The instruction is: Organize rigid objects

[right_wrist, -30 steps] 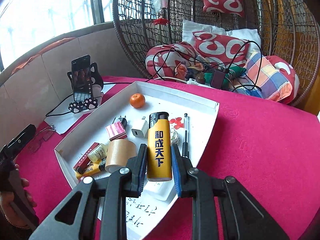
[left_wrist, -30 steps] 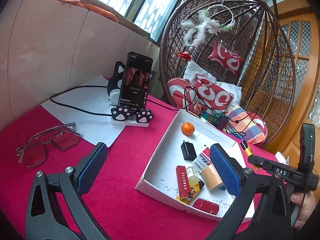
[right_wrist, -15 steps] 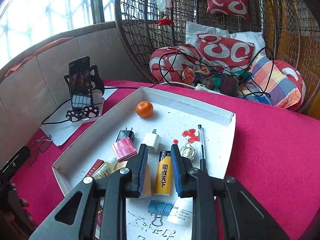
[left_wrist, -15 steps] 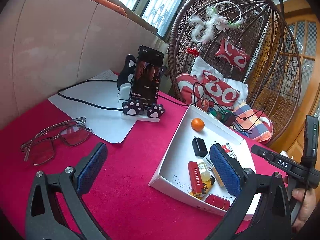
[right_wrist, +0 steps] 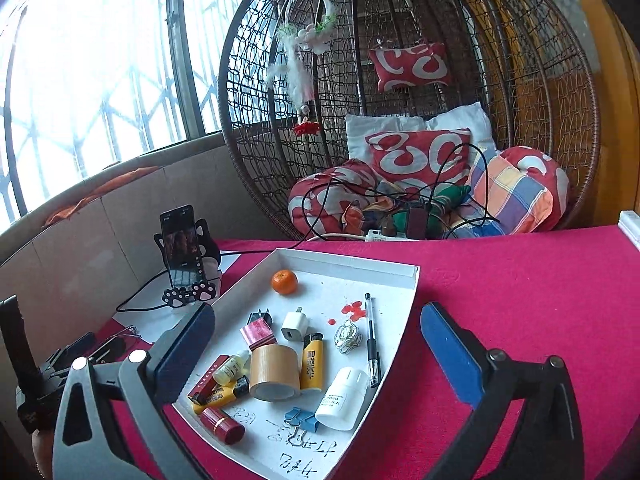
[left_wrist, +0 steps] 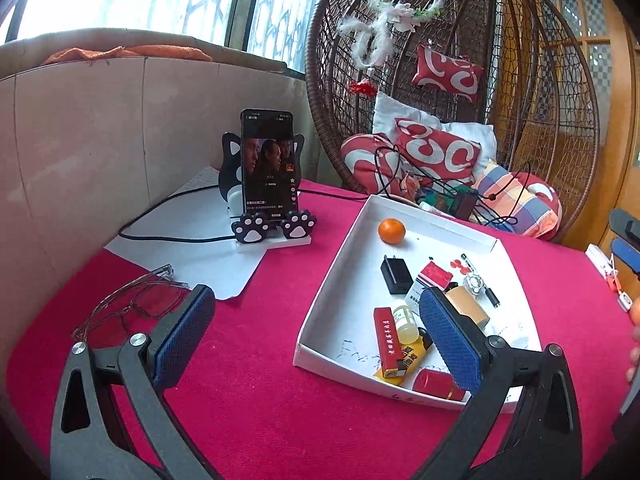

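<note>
Now we hold both sets of jaws empty, the right gripper [right_wrist: 316, 346] opening above the yellow lighter [right_wrist: 311, 362] in the white tray [right_wrist: 408, 304], the left gripper [left_wrist: 316, 338] wide.

Matt red cloth table [right_wrist: 520, 280], white card tray [right_wrist: 412, 280], glossy plastic lighter [right_wrist: 312, 364]; wicker chair [right_wrist: 520, 80]

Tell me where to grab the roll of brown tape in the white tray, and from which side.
Grip the brown tape roll across its outer curved wall, coming from above. It lies on its side with its hollow core facing the camera, and the yellow lighter and small dropper bottle crowd its flanks, so a sideways approach would probably knock them.
</note>
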{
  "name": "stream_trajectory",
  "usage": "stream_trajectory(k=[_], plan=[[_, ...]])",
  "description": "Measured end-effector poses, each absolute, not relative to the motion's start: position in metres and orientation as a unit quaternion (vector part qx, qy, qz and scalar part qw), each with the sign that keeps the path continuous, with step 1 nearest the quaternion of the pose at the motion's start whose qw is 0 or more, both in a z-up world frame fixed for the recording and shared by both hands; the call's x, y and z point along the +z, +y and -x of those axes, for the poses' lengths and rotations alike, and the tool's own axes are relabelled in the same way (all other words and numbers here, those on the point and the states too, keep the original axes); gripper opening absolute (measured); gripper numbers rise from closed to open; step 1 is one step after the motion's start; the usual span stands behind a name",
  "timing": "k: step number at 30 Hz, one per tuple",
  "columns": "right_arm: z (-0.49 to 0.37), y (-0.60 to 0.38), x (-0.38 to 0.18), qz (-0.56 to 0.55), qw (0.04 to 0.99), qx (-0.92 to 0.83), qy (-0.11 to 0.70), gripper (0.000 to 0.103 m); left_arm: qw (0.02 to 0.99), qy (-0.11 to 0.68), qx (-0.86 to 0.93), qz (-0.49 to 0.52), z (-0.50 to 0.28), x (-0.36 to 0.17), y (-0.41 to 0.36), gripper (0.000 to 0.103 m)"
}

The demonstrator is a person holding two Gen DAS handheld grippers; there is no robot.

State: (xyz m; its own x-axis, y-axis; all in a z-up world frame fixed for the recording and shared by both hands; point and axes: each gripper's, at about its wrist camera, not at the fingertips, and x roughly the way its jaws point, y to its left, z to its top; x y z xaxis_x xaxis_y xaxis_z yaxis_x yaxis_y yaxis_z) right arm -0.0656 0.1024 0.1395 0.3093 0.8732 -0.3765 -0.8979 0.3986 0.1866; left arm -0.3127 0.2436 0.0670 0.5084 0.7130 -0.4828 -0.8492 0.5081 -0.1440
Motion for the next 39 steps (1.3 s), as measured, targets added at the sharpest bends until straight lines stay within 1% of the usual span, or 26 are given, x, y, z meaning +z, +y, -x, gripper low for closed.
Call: stream_trajectory(k=[3,8,14,19,22,25,32,39], plan=[[0.065,0.079,0.15,-0.002,0.818,0.545,0.182,0.103,0.841,0.201,0.479,0.155,0.299,0.072,0.232,0.103],[0.071,0.051,0.163,0.002,0.85,0.51,0.132,0.103,0.821,0.217,0.51,0.137,0.286,0.084,0.213,0.103],[0.069,0.035,0.161,0.037,0.858,0.489,0.151,0.103,0.831,0.208,0.502,0.122,0.282,0.106,0.185,0.103],[0.072,0.011,0.161,0.035,0.879,0.447,0.16,0.103,0.829,0.196,0.516,0.088,0.278,0.122,0.155,0.103],[0.077,-0.002,0.166,0.04,0.892,0.425,0.152,0.103,0.84,0.194,0.497,0.098,0.276,0.128,0.142,0.103],[0.082,-0.017,0.17,0.039,0.905,0.4,0.137,0.103,0.848,0.209,0.477,0.1,0.269,0.13,0.129,0.103],[0.083,-0.059,0.175,-0.003,0.922,0.369,0.117,0.103,0.844,0.228,0.481,0.063,0.257,0.137,0.09,0.103],[0.084,-0.102,0.181,-0.059,0.917,0.377,0.114,0.103,0.856,0.24,0.454,0.056,0.254,0.147,0.057,0.103]])
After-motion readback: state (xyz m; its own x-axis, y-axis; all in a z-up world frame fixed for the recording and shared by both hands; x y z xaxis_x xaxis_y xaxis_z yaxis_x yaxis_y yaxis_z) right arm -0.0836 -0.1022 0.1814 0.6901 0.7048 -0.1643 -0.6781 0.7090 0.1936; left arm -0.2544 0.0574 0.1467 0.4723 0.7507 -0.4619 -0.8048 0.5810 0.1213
